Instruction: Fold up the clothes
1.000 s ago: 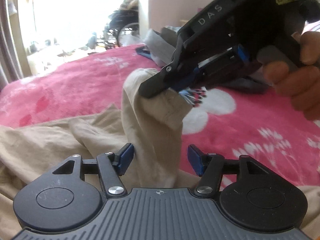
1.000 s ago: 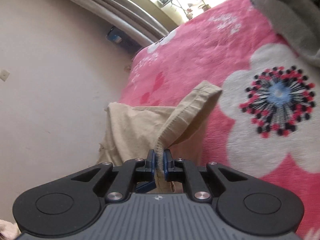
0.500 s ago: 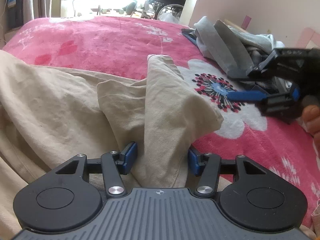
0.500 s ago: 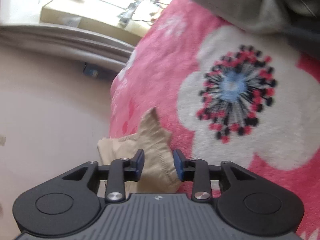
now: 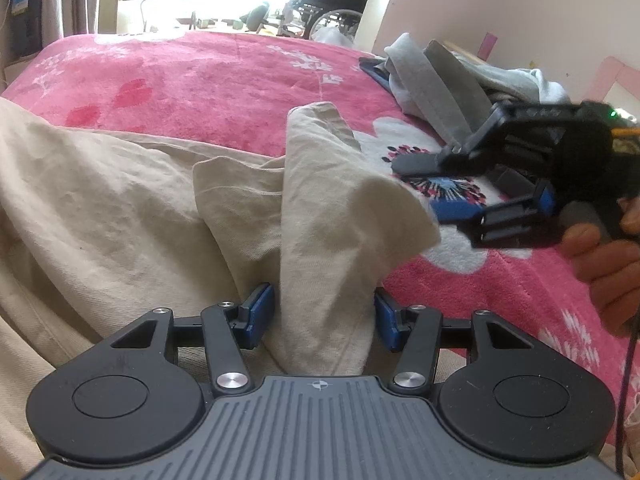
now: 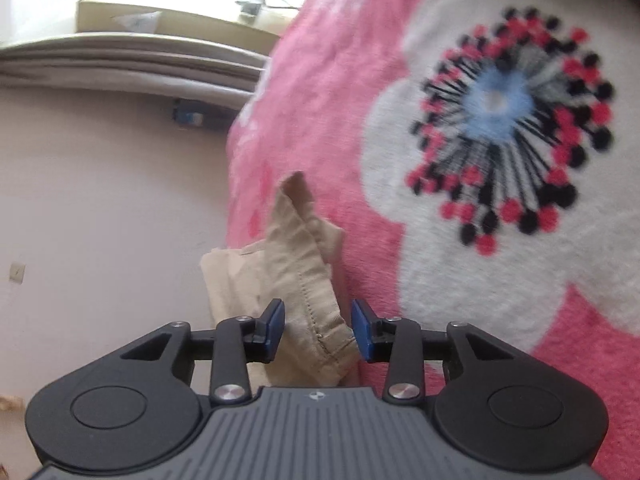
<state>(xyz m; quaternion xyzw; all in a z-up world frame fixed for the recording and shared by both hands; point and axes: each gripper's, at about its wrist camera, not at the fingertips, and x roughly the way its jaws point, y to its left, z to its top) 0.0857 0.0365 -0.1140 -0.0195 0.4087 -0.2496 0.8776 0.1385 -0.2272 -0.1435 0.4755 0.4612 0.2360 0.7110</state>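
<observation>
A beige garment (image 5: 120,208) lies spread on the pink flowered blanket (image 5: 224,76). One folded end of it (image 5: 328,240) rises between the fingers of my left gripper (image 5: 324,316), which is open around the cloth without pinching it. My right gripper (image 6: 318,330) is open, with the hemmed edge of the beige garment (image 6: 308,280) lying loose between its blue pads. The right gripper also shows in the left wrist view (image 5: 448,184), open, held in a hand just right of the raised cloth.
A heap of grey and white clothes (image 5: 448,76) lies at the back right of the bed. A pale wall (image 6: 100,208) runs along the bed's side. A bright window and a wheelchair (image 5: 336,20) stand beyond the bed's far end.
My right gripper has let go of the garment's hem, opened wide, and moved away to the right. The left gripper stayed open around the cloth, which now slumps lower.
</observation>
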